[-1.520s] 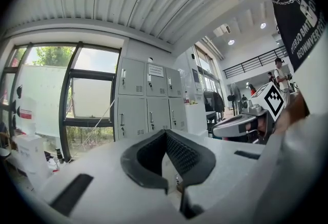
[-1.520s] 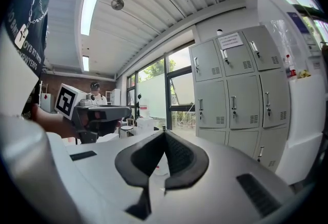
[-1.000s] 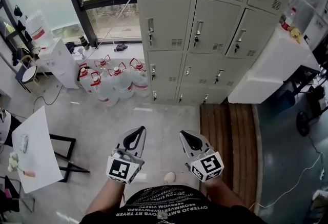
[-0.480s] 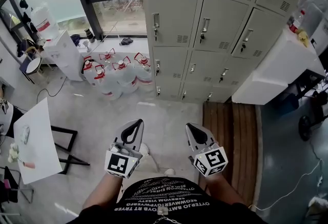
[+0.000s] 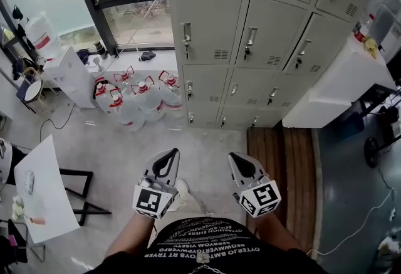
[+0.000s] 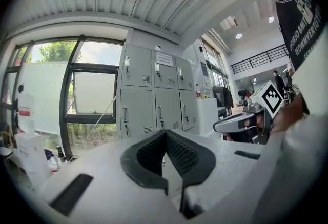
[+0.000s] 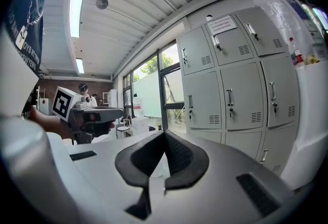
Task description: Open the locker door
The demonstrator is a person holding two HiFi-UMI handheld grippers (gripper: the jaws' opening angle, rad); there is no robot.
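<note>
**A:** Where are the lockers?

**B:** The grey lockers (image 5: 266,22) stand against the far wall. They are ahead of the person and well apart from both grippers. Every door that shows is closed, and each has a metal handle (image 5: 250,36) near its left edge.

**A:** And the grippers?

**B:** The left gripper (image 5: 168,152) and the right gripper (image 5: 234,157) are held side by side low in the head view. They are over bare floor (image 5: 138,141), and both point toward the lockers. Neither touches anything.

**A:** What about the jaws?

**B:** Both pairs are closed. In each gripper view the dark pads (image 6: 184,154) meet at the tip with nothing between them.

**A:** What else is around?

**B:** Water jugs (image 5: 139,98) with red caps are clustered on the floor just left of the lockers, under a window (image 5: 135,12). A white cabinet (image 5: 338,81) stands at the lockers' right end. A wooden mat (image 5: 282,163) lies on the floor in front of the lockers. A white surface (image 5: 39,185) sits at the left edge of the view.
</note>
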